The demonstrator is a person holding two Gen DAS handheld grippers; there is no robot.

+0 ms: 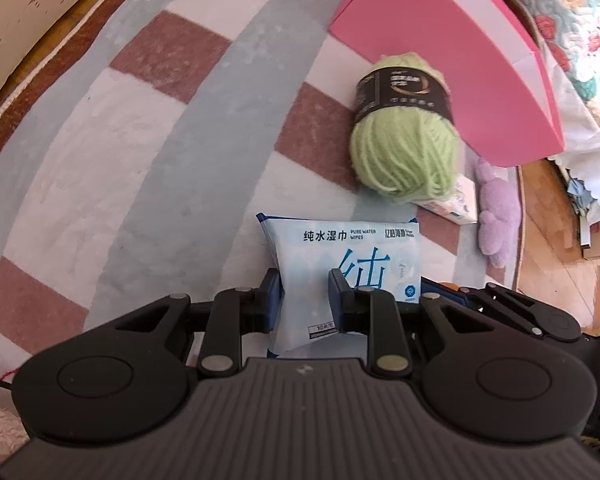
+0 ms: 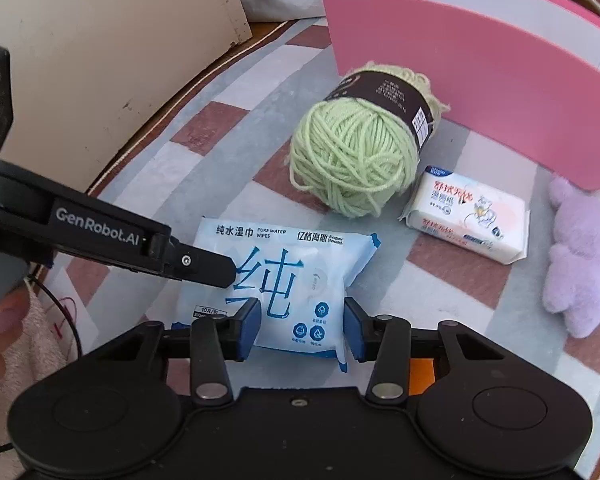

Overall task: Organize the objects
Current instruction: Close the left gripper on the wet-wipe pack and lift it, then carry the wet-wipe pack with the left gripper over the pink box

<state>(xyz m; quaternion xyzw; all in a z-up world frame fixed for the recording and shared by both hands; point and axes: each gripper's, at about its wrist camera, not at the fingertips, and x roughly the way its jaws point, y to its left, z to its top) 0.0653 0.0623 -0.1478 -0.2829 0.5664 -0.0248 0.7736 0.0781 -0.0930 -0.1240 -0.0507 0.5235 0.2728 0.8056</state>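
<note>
A blue-and-white pack of wet wipes (image 1: 342,264) (image 2: 288,280) lies on the checked cloth. My left gripper (image 1: 304,304) is shut on its left edge; its arm (image 2: 112,240) reaches in from the left in the right wrist view. My right gripper (image 2: 302,330) has its jaws on both sides of the pack's near end, touching it. A ball of green yarn (image 1: 406,148) (image 2: 350,156) lies behind the pack. A pink box (image 1: 440,52) (image 2: 480,84) stands open behind the yarn.
A white pack of tissues (image 2: 466,216) (image 1: 456,204) and a purple plush toy (image 2: 580,252) (image 1: 498,216) lie right of the yarn. A beige board (image 2: 100,52) stands at the left. The table's edge and wooden floor (image 1: 552,236) are at the right.
</note>
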